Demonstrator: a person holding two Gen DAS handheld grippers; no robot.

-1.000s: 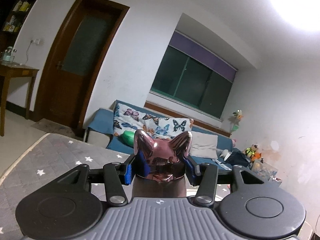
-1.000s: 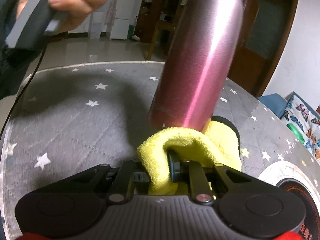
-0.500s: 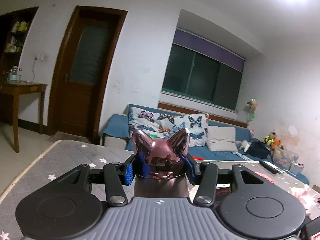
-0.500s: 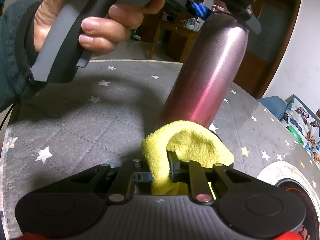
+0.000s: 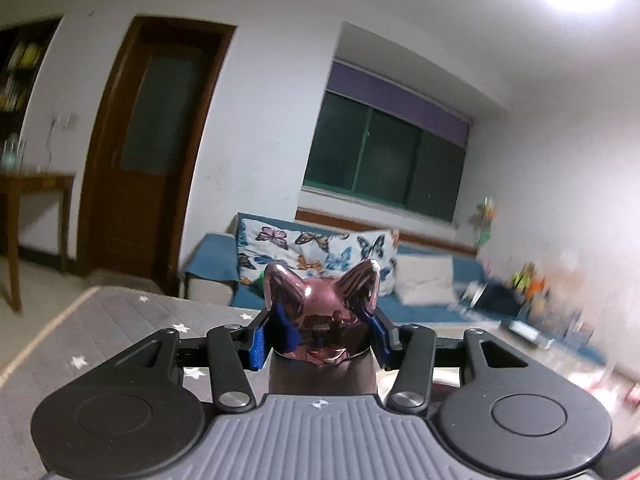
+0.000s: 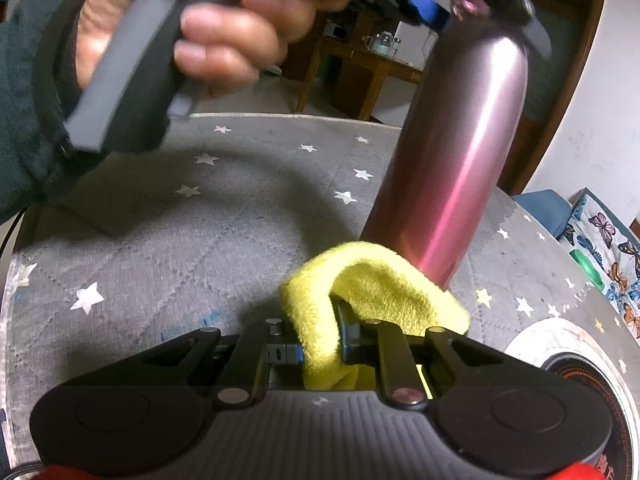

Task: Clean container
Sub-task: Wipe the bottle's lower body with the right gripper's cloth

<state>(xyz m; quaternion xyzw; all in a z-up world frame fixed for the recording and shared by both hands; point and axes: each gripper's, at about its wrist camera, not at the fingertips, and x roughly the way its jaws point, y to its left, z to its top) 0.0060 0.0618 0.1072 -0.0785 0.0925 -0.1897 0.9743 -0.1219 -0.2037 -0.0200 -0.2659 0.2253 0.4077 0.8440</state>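
A tall pink metal bottle [image 6: 456, 152] with a shiny cat-ear lid [image 5: 322, 320] hangs tilted over a grey star-patterned table cover [image 6: 168, 240]. My left gripper [image 5: 320, 334] is shut on the bottle just under the lid, its blue pads on either side. From the right wrist view a hand [image 6: 224, 44] holds that left gripper at the top. My right gripper [image 6: 320, 340] is shut on a folded yellow cloth [image 6: 372, 284], whose top lies against the bottle's lower end.
A round dark dish with a white rim [image 6: 576, 364] sits on the table at the right. Beyond the table are a blue sofa with butterfly cushions [image 5: 320, 252], a brown door [image 5: 156, 148] and a wooden side table [image 6: 360, 72].
The bottle and the hand holding the left gripper have shifted right and sunk closer to the cloth. The left wrist view has rolled. The right gripper and the cloth have stayed put.
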